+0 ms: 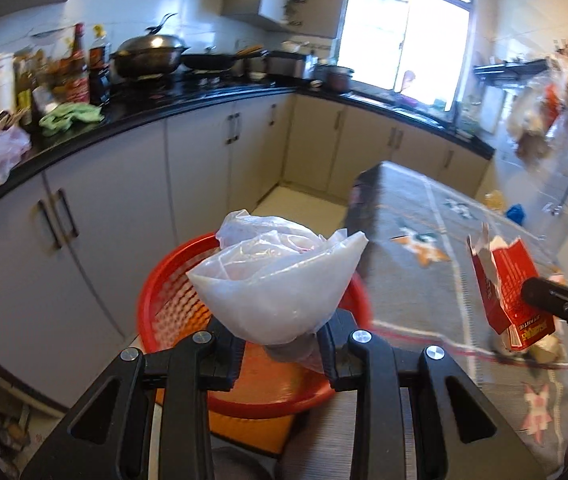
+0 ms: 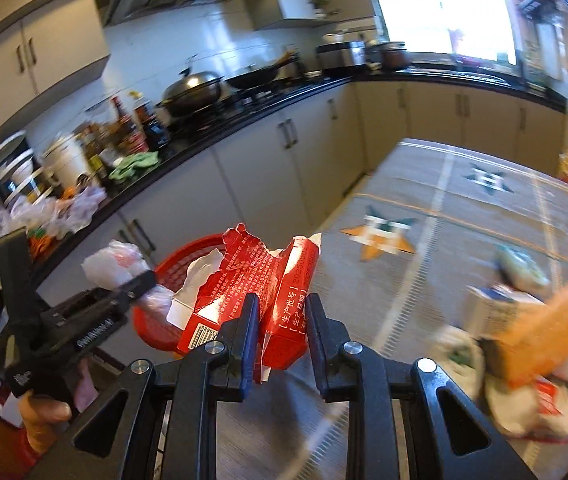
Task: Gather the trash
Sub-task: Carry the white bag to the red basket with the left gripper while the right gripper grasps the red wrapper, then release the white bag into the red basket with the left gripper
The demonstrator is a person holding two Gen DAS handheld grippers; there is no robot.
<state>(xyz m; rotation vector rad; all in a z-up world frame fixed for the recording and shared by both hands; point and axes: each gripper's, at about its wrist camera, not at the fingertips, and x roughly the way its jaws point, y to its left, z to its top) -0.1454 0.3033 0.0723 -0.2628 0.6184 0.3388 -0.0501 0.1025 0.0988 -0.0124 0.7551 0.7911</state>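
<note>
My left gripper [image 1: 282, 344] is shut on the gathered end of a white translucent plastic bag [image 1: 280, 284], which hangs over a red mesh basket [image 1: 172, 304]. To its right, the right gripper [image 1: 535, 296] holds a torn red carton [image 1: 503, 284] above the table. In the right wrist view, my right gripper [image 2: 282, 320] pinches that red carton [image 2: 252, 280] between its pads, close to the basket's [image 2: 176, 268] rim. The left gripper [image 2: 144, 284] with the plastic bag [image 2: 114, 264] shows at the left, above the basket.
The grey patterned tablecloth [image 2: 423, 272] covers the table right of the basket. A heap of wrappers and boxes [image 2: 523, 340] lies at the table's right. The black kitchen counter [image 1: 156, 110] with a wok, bottles and bags runs behind. A hand [image 2: 44, 412] grips the left tool.
</note>
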